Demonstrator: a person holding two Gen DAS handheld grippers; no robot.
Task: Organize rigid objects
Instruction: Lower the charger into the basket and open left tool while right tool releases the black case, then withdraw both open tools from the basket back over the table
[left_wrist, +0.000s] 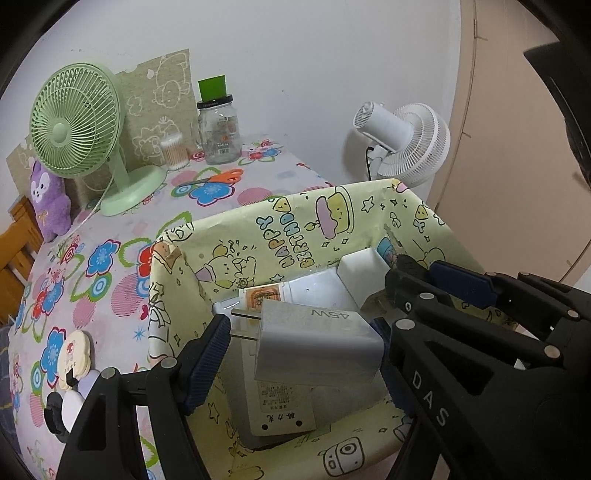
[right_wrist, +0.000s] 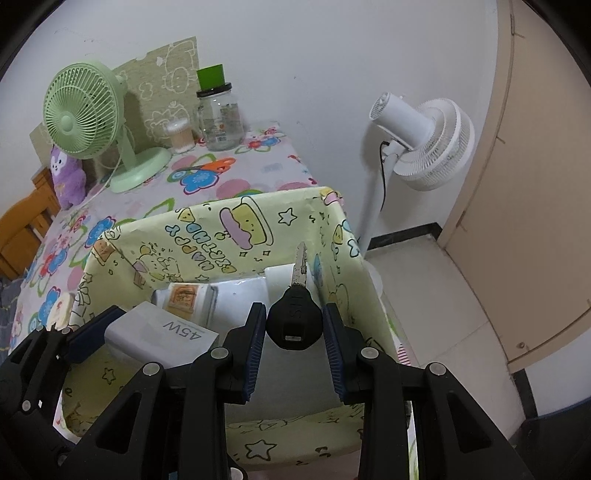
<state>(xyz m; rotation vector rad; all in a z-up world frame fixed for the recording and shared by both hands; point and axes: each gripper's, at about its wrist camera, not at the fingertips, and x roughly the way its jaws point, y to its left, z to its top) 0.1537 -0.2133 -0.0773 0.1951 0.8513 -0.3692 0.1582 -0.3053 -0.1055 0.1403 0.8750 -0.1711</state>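
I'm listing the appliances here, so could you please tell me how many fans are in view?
2. A green desk fan stands on the flowered table at the back left, beside a purple plush toy. A white standing fan stands on the floor right of the table.

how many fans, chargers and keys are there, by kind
fans: 2 (green fan, white fan)
chargers: 1 (45W charger, in the left gripper)
keys: 1 (black-headed key, in the right gripper)
total: 4
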